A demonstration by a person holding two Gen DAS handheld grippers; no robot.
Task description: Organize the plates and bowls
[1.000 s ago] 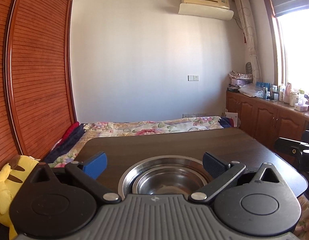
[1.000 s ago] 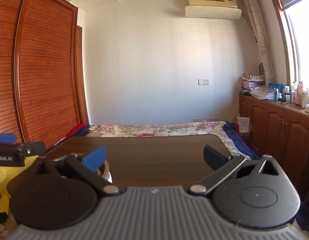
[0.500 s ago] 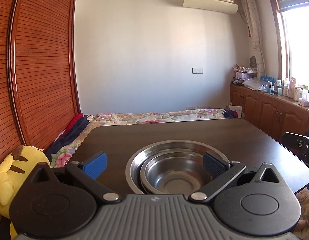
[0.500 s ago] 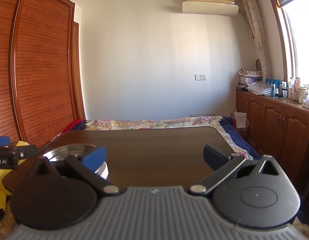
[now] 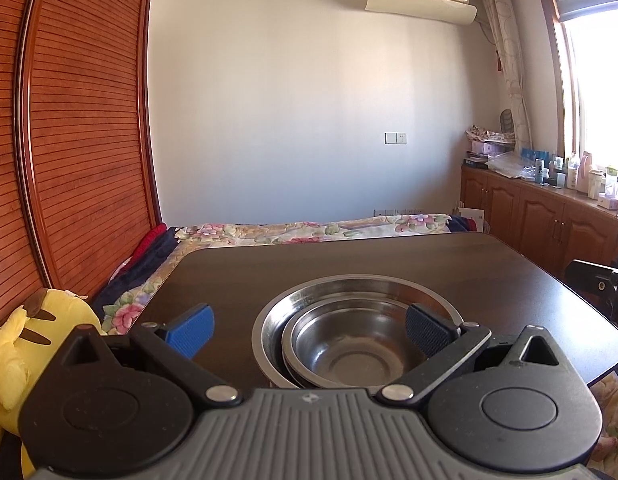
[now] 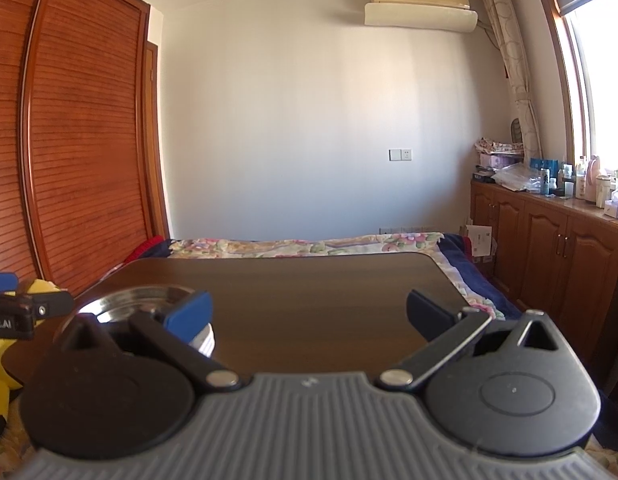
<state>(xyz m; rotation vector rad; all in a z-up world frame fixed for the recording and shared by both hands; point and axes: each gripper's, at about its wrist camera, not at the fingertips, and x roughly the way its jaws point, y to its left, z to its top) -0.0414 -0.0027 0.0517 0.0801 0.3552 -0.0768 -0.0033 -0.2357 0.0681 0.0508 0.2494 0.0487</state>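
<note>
The left gripper (image 5: 307, 328) is spread wide and holds nothing, with the small steel bowl (image 5: 349, 350) at its 12 o'clock, nested inside a wider steel bowl (image 5: 361, 286) on the dark desk (image 5: 349, 256); the right gripper (image 6: 307, 312), equally wide and empty, sees that stack at its 10 o'clock over a white ribbed dish (image 6: 205, 340). These bowls look light, rigid and slick, so I judge the thin rim nearest the gripper, at 6 o'clock, the best hold, one pad inside and one outside. The far desk lies bare towards the floral bed (image 5: 309, 230).
</note>
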